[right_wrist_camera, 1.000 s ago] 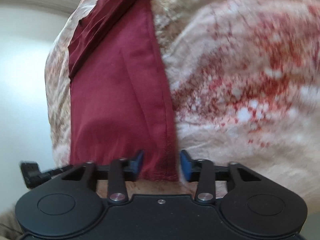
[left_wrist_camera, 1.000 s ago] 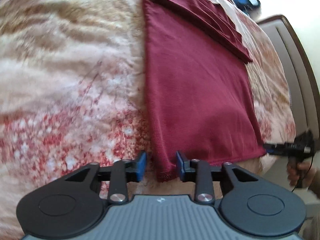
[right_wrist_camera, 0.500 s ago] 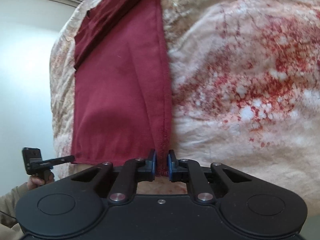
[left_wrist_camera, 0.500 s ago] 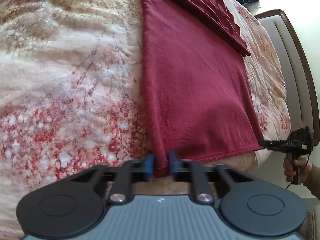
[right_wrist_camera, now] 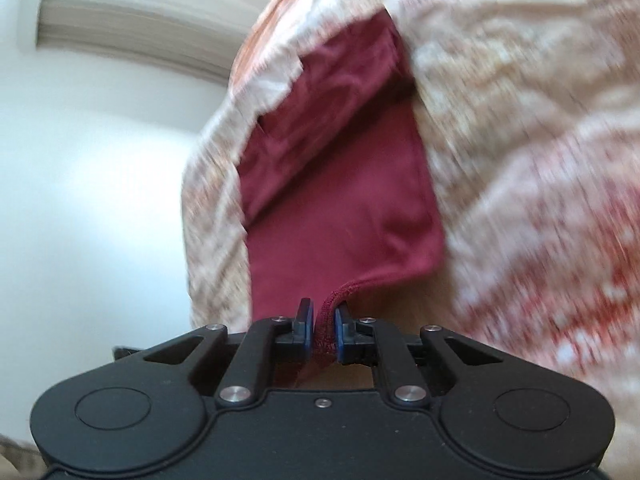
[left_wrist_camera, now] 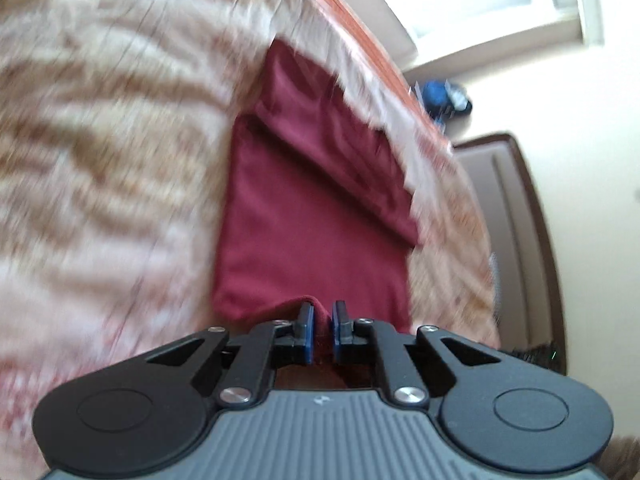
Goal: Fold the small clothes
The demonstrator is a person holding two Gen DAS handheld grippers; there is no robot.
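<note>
A dark red garment (left_wrist_camera: 312,216) lies lengthwise on a bed with a cream and red patterned blanket (left_wrist_camera: 100,152). A folded sleeve crosses its far part. My left gripper (left_wrist_camera: 322,330) is shut on the near left hem corner and holds it lifted off the bed. In the right wrist view the same garment (right_wrist_camera: 340,200) shows, and my right gripper (right_wrist_camera: 322,332) is shut on the near right hem corner (right_wrist_camera: 332,300), also lifted. The near part of the cloth hangs from both grippers. Both views are motion-blurred.
The blanket (right_wrist_camera: 520,160) spreads to either side of the garment. A dark brown headboard or bed frame (left_wrist_camera: 516,208) curves along the right. A blue object (left_wrist_camera: 440,96) sits beyond the bed near a window. A pale wall (right_wrist_camera: 100,200) is on the left.
Both grippers, shut on the hem corners half a second ago, have lifted the hem and moved forward over the garment; the visible flat length of cloth is shorter.
</note>
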